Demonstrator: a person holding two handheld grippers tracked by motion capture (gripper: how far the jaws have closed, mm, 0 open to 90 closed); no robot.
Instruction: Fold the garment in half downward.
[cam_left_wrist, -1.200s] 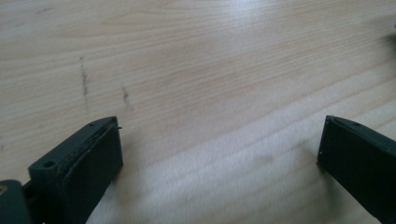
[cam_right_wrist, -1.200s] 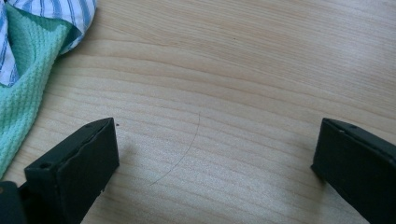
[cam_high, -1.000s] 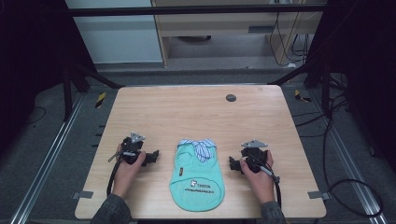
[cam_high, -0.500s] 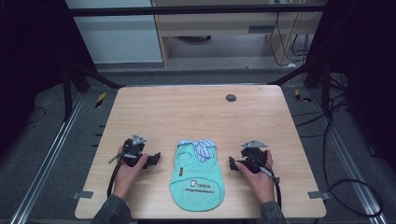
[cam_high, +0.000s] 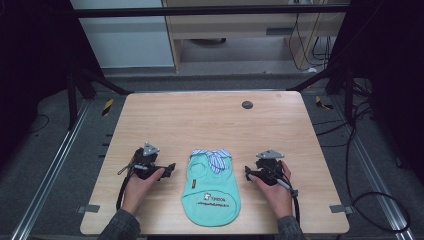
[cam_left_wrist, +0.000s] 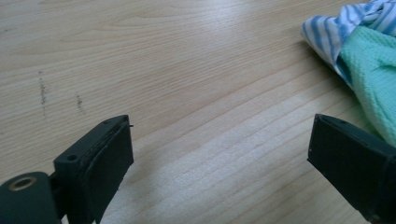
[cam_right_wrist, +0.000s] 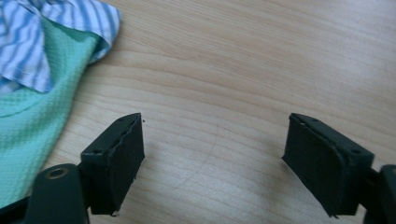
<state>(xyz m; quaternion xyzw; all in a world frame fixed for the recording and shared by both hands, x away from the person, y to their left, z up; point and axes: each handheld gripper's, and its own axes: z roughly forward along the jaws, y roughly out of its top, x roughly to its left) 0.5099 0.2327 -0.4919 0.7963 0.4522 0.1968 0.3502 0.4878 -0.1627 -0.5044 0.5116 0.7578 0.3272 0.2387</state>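
A small mint-green garment (cam_high: 210, 190) with a blue-and-white striped collar (cam_high: 216, 157) lies flat near the table's front edge. My left gripper (cam_high: 171, 169) rests on the wood just left of it, jaws wide open and empty; the garment's edge (cam_left_wrist: 373, 65) shows at the right of the left gripper view. My right gripper (cam_high: 248, 173) sits just right of the garment, also open with nothing between its jaws; the striped collar (cam_right_wrist: 56, 28) and green cloth (cam_right_wrist: 37, 116) lie at the left of the right gripper view.
The wooden table (cam_high: 210, 120) has a small dark round disc (cam_high: 247, 104) near its far edge. Black frame posts, cables and a grey floor surround the table.
Both grippers have shifted slightly along the table beside the garment. The garment has not moved.
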